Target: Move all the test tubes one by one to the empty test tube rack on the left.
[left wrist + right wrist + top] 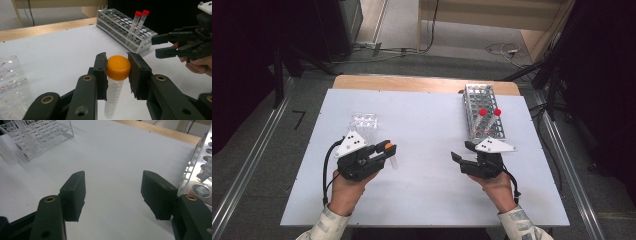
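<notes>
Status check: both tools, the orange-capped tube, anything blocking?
Left tool shut on orange-capped tube. Right tool open, empty. Path to metal rack looks clear.

Each hand carries a black gripper: the left gripper [388, 148] and the right gripper [462, 152] both wear a white three-cornered plate on top, dotted with small dark marks, and a black cable loops back from each toward the wrist. Seen close in the gripper views, the jaws are matte black blocks with worn, slightly ragged pad edges, joined to thick black arms by brass-coloured rivets. The person's sleeves [328, 226] are light, with a pale patterned print at the cuffs.
</notes>
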